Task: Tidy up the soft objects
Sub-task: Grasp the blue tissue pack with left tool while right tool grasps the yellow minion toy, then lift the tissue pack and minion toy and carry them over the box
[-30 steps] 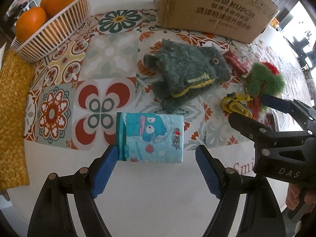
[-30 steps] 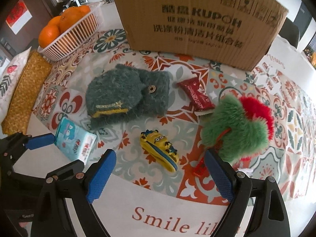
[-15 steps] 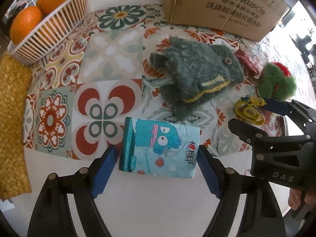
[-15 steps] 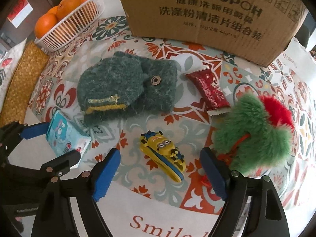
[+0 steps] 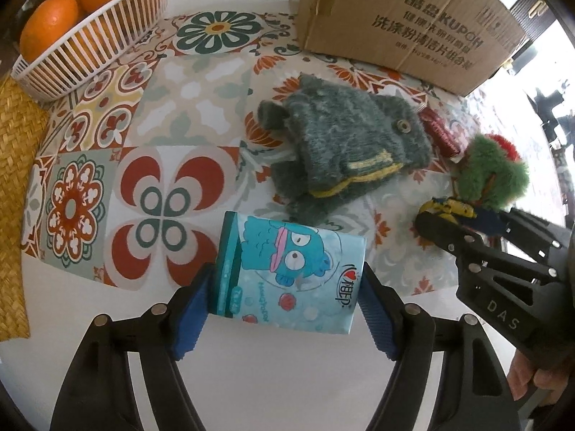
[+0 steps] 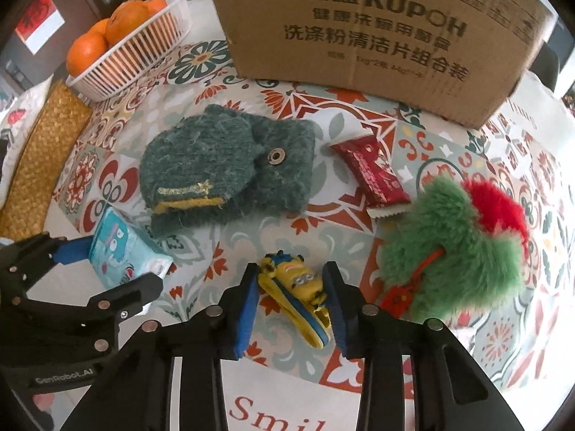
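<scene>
Tissue pack (image 5: pixel 287 273) lies nearest the table edge, set between the left gripper's (image 5: pixel 285 309) fingers. Glove (image 6: pixel 226 165) lies just behind it, toward the box (image 6: pixel 377 32) standing at the back. Snack packet (image 6: pixel 372 176) is placed right of the glove, in front of the box. Plush toy (image 6: pixel 452 248) sits right of the packet (nearer the edge). Toy slipper (image 6: pixel 298 291) lies left of the plush toy, flanked by the right gripper's (image 6: pixel 291 309) fingers. Basket (image 5: pixel 93 39) with oranges (image 5: pixel 48 27) sits at far left, the mat (image 5: pixel 18 186) just in front of it.
</scene>
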A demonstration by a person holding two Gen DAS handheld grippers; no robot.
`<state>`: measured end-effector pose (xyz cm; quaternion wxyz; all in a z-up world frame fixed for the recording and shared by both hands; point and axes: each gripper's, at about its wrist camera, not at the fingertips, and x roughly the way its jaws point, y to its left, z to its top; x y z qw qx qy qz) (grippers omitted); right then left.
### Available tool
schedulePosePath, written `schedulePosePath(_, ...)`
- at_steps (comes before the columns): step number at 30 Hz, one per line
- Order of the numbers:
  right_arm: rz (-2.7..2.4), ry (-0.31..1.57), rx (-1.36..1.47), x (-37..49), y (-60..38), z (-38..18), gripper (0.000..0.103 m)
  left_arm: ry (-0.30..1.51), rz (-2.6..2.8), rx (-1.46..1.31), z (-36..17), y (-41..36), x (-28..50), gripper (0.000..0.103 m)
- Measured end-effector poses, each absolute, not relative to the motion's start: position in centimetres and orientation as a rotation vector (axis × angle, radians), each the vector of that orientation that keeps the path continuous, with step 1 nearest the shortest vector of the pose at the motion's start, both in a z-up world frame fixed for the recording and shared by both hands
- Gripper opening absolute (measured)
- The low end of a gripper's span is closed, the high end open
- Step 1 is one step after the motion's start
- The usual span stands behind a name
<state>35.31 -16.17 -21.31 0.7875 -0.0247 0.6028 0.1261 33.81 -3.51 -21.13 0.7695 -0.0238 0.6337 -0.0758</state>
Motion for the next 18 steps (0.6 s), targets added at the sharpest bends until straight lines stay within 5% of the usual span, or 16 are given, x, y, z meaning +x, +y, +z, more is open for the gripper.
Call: schedulePosePath(18,0.225,1.225,0.097,33.2,-19.3,-18.5,0.027,1.257,-0.160,-0.053,-16.6,-4.2,32.0,0.075)
